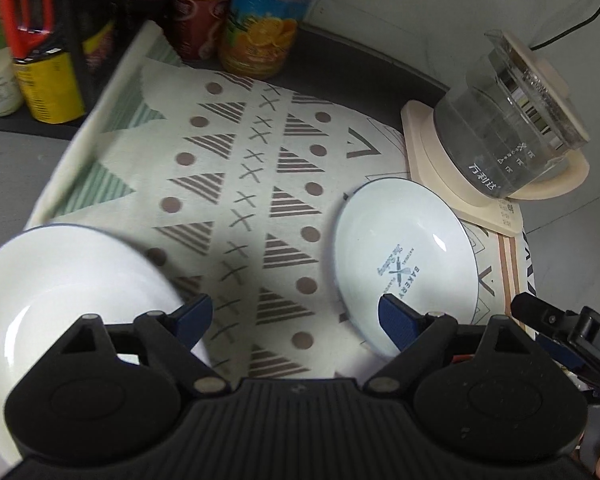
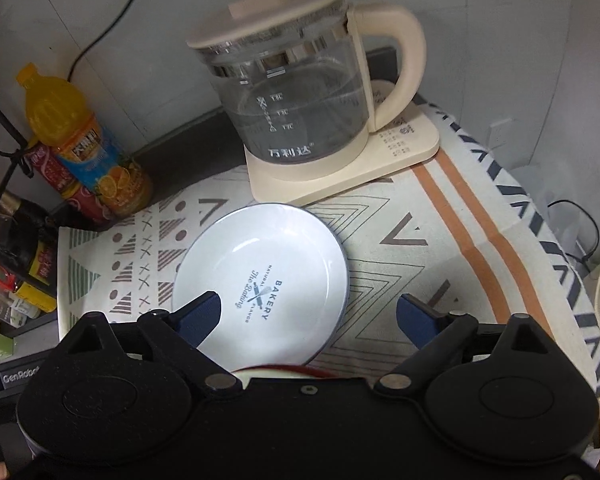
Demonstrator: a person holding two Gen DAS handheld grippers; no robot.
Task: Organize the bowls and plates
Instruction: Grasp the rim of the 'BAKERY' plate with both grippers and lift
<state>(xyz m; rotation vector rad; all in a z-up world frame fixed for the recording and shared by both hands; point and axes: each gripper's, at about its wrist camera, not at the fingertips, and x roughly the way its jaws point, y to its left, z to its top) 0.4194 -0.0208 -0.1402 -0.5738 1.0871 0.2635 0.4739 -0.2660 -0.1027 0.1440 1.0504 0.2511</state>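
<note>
A white plate printed "BAKERY" lies on the patterned cloth in front of the kettle; it also shows in the right wrist view. A plain white plate lies at the lower left of the left wrist view. My left gripper is open above the cloth between the two plates, one fingertip over each plate's edge. My right gripper is open, its left fingertip over the BAKERY plate and its right over the cloth. A red-rimmed dish edge peeks out just under it.
A glass kettle on a cream base stands behind the BAKERY plate; it also shows in the left wrist view. An orange drink bottle, a red bottle and other jars stand at the back left by the wall.
</note>
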